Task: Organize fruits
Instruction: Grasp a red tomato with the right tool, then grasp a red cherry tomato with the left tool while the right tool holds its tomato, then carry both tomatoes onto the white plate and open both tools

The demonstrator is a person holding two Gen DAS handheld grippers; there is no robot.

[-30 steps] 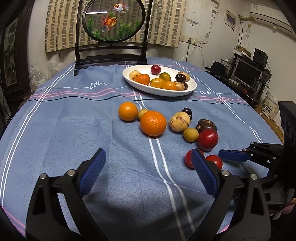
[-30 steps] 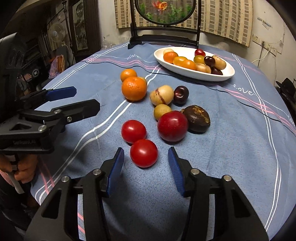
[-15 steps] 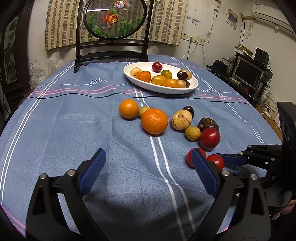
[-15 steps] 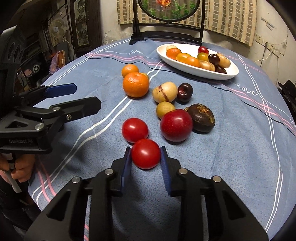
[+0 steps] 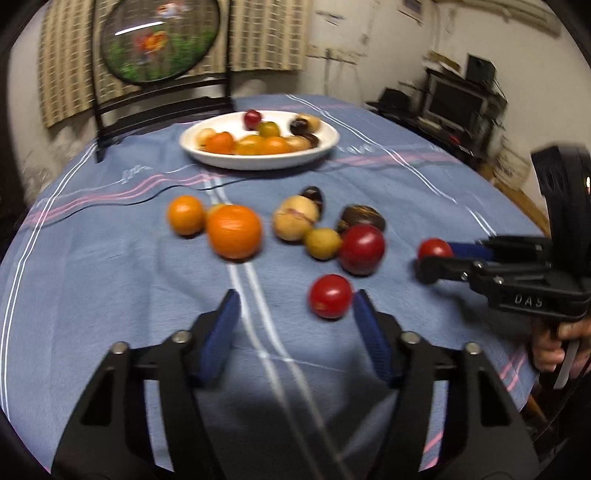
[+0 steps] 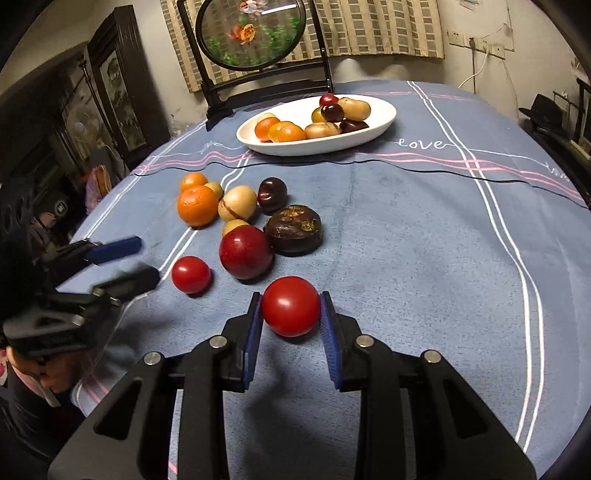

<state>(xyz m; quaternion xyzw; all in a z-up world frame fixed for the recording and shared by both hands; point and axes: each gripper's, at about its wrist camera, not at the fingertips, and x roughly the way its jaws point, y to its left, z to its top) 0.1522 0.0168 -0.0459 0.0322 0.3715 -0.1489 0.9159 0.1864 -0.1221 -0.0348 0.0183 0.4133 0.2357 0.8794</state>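
My right gripper [image 6: 291,314] is shut on a red tomato [image 6: 291,311] and holds it above the blue cloth; it shows in the left wrist view [image 5: 434,249] too. My left gripper [image 5: 293,308] is open, just short of a second red tomato [image 5: 330,296], also seen in the right wrist view [image 6: 191,274]. Loose fruit lies beyond: a large orange [image 5: 233,231], a small orange [image 5: 185,215], a tan fruit [image 5: 294,223], a dark red apple [image 5: 362,249] and a brown fruit [image 6: 293,229]. A white oval plate [image 5: 258,160] holds several fruits at the back.
A round fish picture on a black stand [image 6: 251,33] stands behind the plate. The table edge drops off at the right [image 5: 524,206], with a monitor and shelves [image 5: 458,99] beyond. Dark furniture [image 6: 114,107] stands at the left.
My right gripper closed on the near tomato and lifted it up and to the right. My left gripper moved right toward the second tomato and stays open.
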